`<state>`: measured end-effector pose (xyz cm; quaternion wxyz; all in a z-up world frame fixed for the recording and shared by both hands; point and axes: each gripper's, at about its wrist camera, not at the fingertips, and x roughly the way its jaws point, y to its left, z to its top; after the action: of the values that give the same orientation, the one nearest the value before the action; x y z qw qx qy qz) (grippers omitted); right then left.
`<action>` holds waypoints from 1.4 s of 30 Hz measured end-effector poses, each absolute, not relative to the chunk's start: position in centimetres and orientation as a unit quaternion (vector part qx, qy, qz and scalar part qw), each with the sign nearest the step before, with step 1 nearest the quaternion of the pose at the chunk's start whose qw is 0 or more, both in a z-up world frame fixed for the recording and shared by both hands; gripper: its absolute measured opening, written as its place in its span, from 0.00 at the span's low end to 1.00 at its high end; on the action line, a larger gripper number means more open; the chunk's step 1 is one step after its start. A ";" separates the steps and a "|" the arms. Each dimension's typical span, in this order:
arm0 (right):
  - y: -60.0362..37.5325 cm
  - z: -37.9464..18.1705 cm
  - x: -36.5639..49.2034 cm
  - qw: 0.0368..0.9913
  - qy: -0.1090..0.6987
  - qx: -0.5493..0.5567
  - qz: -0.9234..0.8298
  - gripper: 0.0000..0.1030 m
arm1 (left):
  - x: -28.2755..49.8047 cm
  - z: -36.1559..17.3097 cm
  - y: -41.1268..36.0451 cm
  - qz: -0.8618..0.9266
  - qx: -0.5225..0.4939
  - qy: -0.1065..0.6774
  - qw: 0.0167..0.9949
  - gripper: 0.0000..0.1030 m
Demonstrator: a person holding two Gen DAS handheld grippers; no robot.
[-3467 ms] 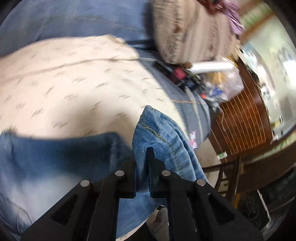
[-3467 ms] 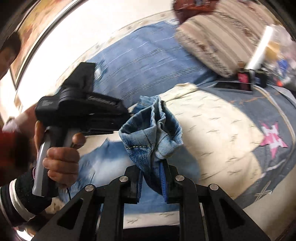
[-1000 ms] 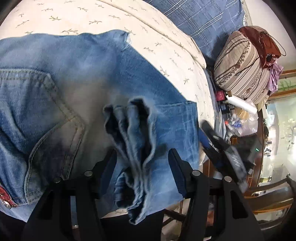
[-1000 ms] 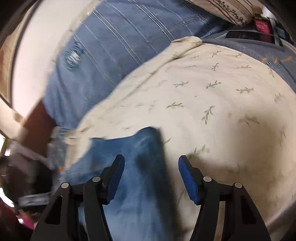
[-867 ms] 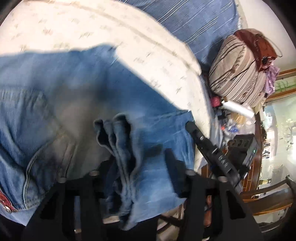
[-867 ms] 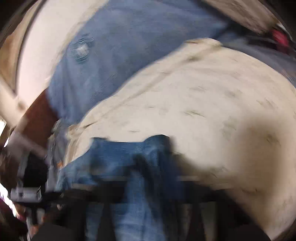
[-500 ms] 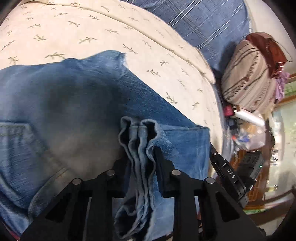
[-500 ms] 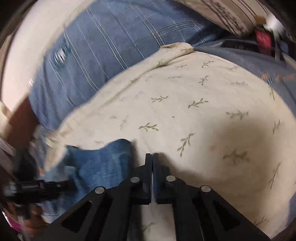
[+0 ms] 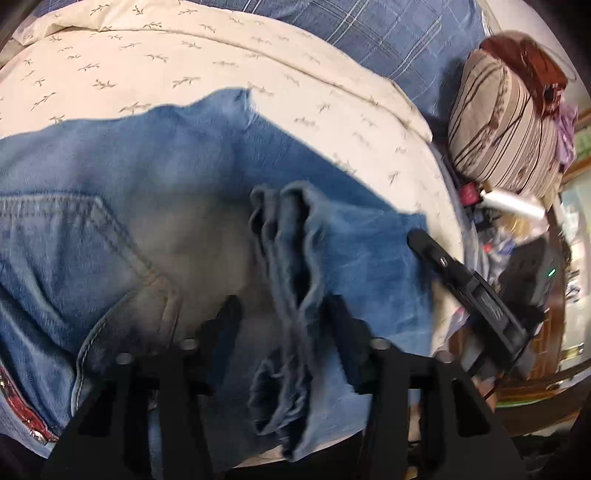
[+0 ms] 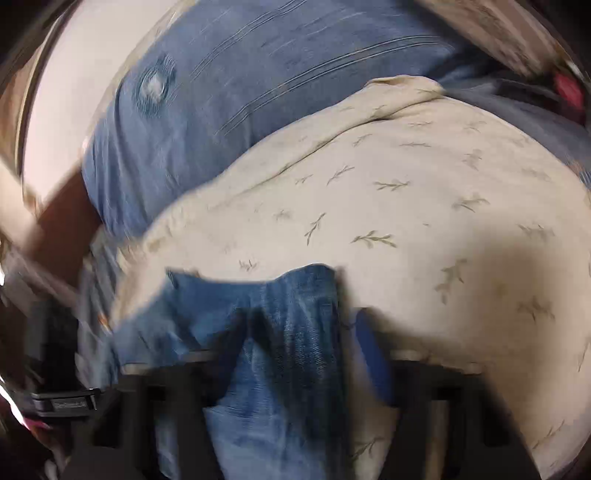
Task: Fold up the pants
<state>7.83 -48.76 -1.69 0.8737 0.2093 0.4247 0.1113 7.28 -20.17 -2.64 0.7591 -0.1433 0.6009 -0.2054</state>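
Note:
Blue jeans [image 9: 155, 206] lie folded on a cream leaf-print bedsheet [image 9: 147, 66]. A bunched leg hem [image 9: 291, 258] stands up as a ridge on top of them. My left gripper [image 9: 284, 306] is open, one finger on each side of that ridge. My right gripper [image 10: 295, 332] is open over the folded edge of the jeans [image 10: 280, 332]; this view is blurred. The right gripper also shows in the left wrist view [image 9: 469, 288], at the right edge of the jeans.
A blue striped cover [image 9: 369, 33] lies beyond the sheet. A striped pillow [image 9: 506, 125] with a brown bag on it sits far right, above clutter and a wooden bed frame [image 9: 546, 376]. In the right wrist view the blue cover [image 10: 258, 74] is at the top.
Both grippers have opened. Half a second ago the left was shut on the bunched hem and the right was shut and empty. The right gripper moved back over the jeans' edge.

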 end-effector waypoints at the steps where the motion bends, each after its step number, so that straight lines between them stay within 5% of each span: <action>1: -49.0 -1.2 7.3 0.881 0.409 0.211 0.113 0.14 | 7.0 -2.5 -20.0 -0.208 -0.138 0.596 0.763 0.33; 6: -50.0 -3.0 7.1 0.866 0.430 0.234 0.105 0.19 | 5.6 -3.1 -19.0 -0.223 -0.116 0.575 0.778 0.34; 9: -51.1 -1.5 6.1 0.870 0.396 0.269 0.114 0.31 | 5.0 -1.4 -18.3 -0.227 -0.129 0.569 0.780 0.32; 11: -51.6 -1.1 5.9 0.870 0.384 0.285 0.119 0.49 | 5.2 0.3 -18.6 -0.230 -0.125 0.545 0.797 0.33; 15: -51.0 -1.9 7.4 0.866 0.410 0.267 0.100 0.54 | 7.6 1.2 -20.7 -0.202 -0.098 0.520 0.824 0.43; 16: -50.7 -2.5 8.0 0.861 0.427 0.260 0.097 0.54 | 8.4 0.7 -21.3 -0.192 -0.091 0.533 0.819 0.42; 18: -50.4 -2.0 7.9 0.868 0.415 0.251 0.111 0.28 | 9.5 -0.7 -22.1 -0.195 -0.102 0.567 0.794 0.27; 19: -50.5 -1.6 7.7 0.872 0.406 0.249 0.114 0.25 | 9.7 -1.2 -22.2 -0.190 -0.103 0.572 0.791 0.27; 24: -50.8 -3.3 7.8 0.867 0.421 0.246 0.098 0.23 | 9.9 -3.1 -19.9 -0.197 -0.156 0.565 0.786 0.26; 28: -51.1 -1.6 4.9 0.858 0.416 0.277 0.116 0.42 | 8.1 -2.0 -17.7 -0.214 -0.175 0.582 0.765 0.26; 31: -51.0 -1.9 1.3 0.850 0.413 0.302 0.126 0.70 | 5.0 -1.3 -16.7 -0.257 -0.201 0.591 0.738 0.47; 32: -50.7 -2.2 0.5 0.848 0.415 0.305 0.126 0.70 | 3.9 -1.4 -16.6 -0.264 -0.208 0.594 0.731 0.57; 34: -50.1 -3.2 -1.0 0.843 0.426 0.306 0.121 0.70 | 2.5 -2.0 -17.5 -0.271 -0.199 0.603 0.724 0.60; 35: -49.7 -4.0 -1.5 0.840 0.434 0.304 0.117 0.69 | 2.1 -2.9 -18.6 -0.271 -0.174 0.614 0.720 0.59; 36: -49.7 -4.2 -1.7 0.840 0.437 0.303 0.110 0.66 | 2.2 -3.4 -19.0 -0.265 -0.157 0.626 0.716 0.43; 37: -49.6 -4.0 -2.0 0.841 0.438 0.299 0.104 0.46 | 2.2 -4.0 -19.5 -0.253 -0.149 0.639 0.711 0.38; 38: -49.5 -3.2 -2.4 0.848 0.433 0.286 0.111 0.15 | 2.1 -3.8 -19.4 -0.246 -0.157 0.635 0.715 0.38; 42: -47.5 -1.7 -3.5 0.884 0.432 0.163 0.070 0.25 | 2.4 -3.9 -18.8 -0.244 -0.162 0.634 0.716 0.36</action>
<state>-3.46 -47.51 -1.71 0.8845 0.1628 0.4317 0.0700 2.36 -18.77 -3.91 0.7158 -0.1622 0.6340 -0.2435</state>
